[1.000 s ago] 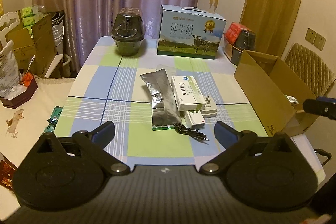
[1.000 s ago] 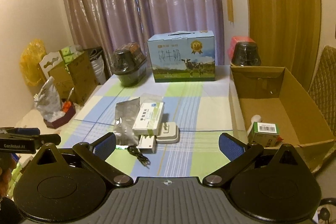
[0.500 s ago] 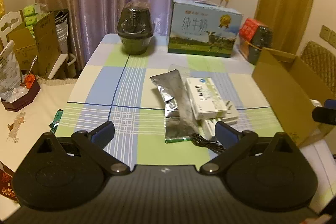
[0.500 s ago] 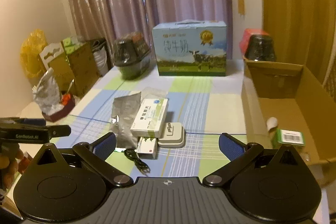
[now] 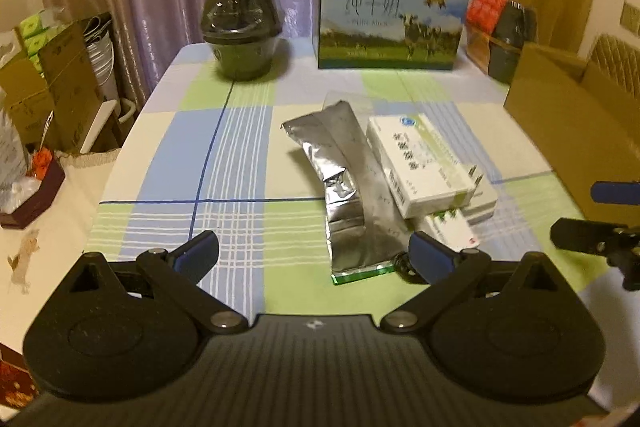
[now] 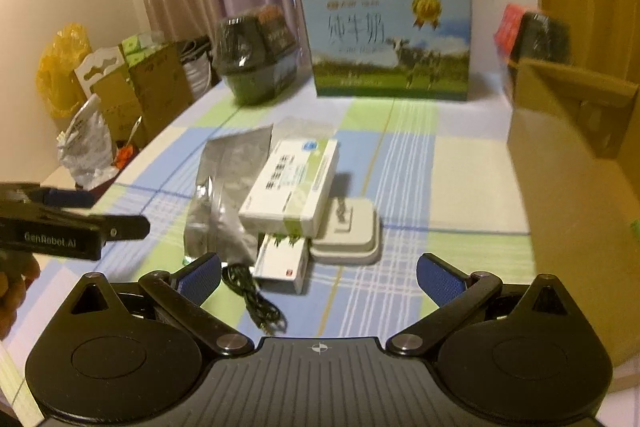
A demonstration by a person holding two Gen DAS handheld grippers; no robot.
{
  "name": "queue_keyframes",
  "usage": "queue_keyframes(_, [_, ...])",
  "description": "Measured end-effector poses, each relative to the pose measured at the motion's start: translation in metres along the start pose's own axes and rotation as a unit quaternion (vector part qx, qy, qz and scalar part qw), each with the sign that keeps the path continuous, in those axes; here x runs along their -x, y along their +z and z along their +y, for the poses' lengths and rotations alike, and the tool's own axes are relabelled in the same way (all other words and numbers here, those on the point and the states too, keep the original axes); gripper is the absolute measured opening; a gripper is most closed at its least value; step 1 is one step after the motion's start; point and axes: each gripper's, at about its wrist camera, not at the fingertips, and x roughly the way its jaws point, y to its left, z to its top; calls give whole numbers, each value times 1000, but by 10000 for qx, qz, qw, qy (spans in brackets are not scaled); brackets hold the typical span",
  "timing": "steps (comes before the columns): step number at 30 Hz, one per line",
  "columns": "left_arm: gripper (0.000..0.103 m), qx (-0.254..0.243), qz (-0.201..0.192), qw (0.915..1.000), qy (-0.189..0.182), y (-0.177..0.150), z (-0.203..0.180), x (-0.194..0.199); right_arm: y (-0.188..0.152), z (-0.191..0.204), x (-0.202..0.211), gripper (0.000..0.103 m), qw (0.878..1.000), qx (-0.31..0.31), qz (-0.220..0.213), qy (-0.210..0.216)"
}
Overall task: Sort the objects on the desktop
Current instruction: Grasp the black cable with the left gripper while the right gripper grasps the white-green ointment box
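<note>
A small pile lies mid-table: a silver foil pouch, a white medicine box resting on a white charger, a smaller white box under it, and a black cable. My left gripper hovers open just short of the pouch's near end. My right gripper is open above the cable and small box. Each gripper shows at the edge of the other's view. The open cardboard box stands at the right.
At the table's far edge stand a blue milk carton, a dark lidded bowl and a red and black pack. Cartons and bags crowd the floor to the left. The checked tablecloth covers the table.
Both grippers have moved forward and closer to the pile, which now looks larger. The right view has swung left, so the cardboard box's inside is out of sight. Both stay open.
</note>
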Motion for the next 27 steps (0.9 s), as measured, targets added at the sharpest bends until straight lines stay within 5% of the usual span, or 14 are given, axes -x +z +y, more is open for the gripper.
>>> queue_keyframes(12, [97, -248, 477, 9971, -532, -16, -26, -29, -24, -27, -23, 101, 9996, -159, 199, -140])
queue_keyframes(27, [83, 155, 783, 9932, -849, -23, -79, -60, -51, -58, -12, 101, 9995, 41, 315, -92])
